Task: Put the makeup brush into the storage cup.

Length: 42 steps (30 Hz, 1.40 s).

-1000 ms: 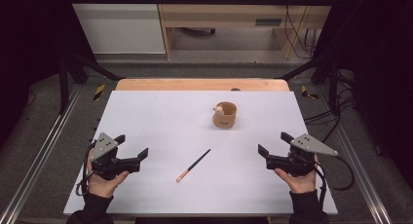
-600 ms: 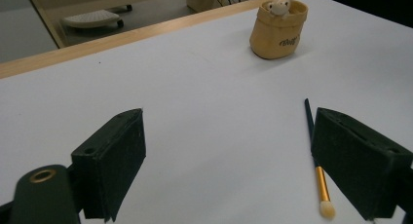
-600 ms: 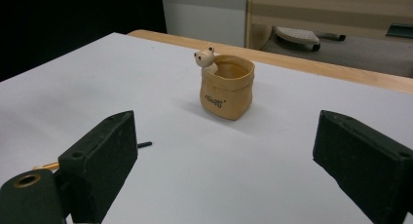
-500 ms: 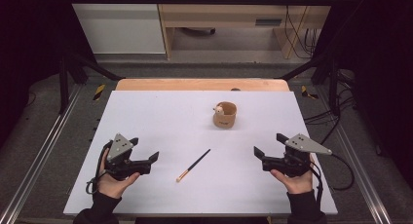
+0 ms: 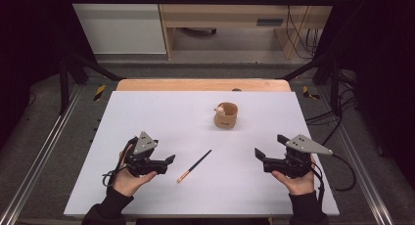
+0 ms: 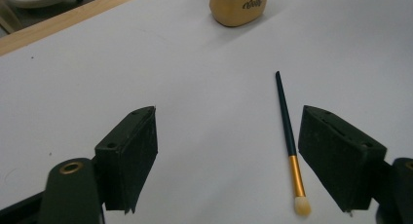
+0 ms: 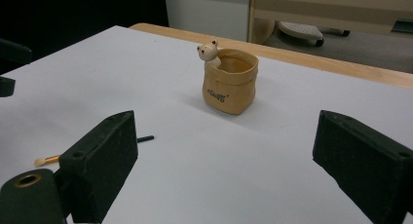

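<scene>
A slim brush [image 5: 195,166] with a dark handle, gold ferrule and pale tip lies slantwise on the white table [image 5: 161,112]. My left gripper [image 5: 169,162] hovers just left of its tip, open. Its jaws have just been closing. In the left gripper view [image 6: 229,151] the brush [image 6: 287,136] shows between them close to the right jaw, untouched by either pad. A tan bag-shaped pot [image 5: 226,115] with a small bear on its rim stands farther back. My right gripper [image 5: 259,155] is open at the front right and faces the pot [image 7: 230,83], nothing between its jaws [image 7: 224,151].
A wooden strip [image 5: 203,84] borders the table's far edge. Beyond it stand a white cabinet [image 5: 117,24] and a wooden shelf unit [image 5: 230,19]. Metal rails [image 5: 39,161] run along both sides, and cables [image 5: 342,166] trail at the right.
My left gripper has slid right across the table toward the brush's tip, and its jaws stand narrower. The right gripper, the brush and the pot have stayed put.
</scene>
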Each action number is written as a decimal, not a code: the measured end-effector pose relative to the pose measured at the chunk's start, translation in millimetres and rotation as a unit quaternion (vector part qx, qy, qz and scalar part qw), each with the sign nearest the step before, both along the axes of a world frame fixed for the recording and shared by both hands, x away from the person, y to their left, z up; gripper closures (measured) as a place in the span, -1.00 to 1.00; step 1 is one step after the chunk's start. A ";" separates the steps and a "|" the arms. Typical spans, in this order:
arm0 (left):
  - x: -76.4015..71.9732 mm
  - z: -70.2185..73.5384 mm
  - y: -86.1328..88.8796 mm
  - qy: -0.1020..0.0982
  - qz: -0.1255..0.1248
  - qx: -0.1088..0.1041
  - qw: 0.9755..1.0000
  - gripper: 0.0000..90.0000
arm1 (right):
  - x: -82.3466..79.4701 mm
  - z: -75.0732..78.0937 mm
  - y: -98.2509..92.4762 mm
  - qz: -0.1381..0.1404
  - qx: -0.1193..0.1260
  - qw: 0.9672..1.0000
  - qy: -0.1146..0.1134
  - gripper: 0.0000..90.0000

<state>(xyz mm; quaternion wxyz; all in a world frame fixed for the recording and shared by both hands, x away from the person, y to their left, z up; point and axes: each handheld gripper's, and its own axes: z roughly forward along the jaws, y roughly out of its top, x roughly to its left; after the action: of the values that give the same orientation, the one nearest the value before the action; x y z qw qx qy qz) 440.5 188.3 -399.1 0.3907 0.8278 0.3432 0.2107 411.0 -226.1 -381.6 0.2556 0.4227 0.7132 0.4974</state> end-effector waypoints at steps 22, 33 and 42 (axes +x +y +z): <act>21.1 -14.5 -64.1 0.060 -0.069 0.106 0.990 -0.26 | -0.6 1.2 -1.9 0.001 0.000 1.000 0.004 -0.79; 30.4 -28.5 -80.0 0.104 -0.098 0.161 0.977 0.00 | 1.0 -0.9 -0.1 0.004 -0.005 1.000 0.012 -0.79; 34.8 -34.4 -90.9 0.128 -0.113 0.182 0.968 0.19 | 1.0 -0.8 -1.0 0.004 -0.005 1.000 0.014 -0.79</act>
<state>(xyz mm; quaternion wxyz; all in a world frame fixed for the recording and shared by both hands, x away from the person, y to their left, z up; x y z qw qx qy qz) 475.3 97.4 -433.4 0.2074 0.9384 0.2506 0.1170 412.0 -227.1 -382.4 0.2455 0.4252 0.7209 0.4891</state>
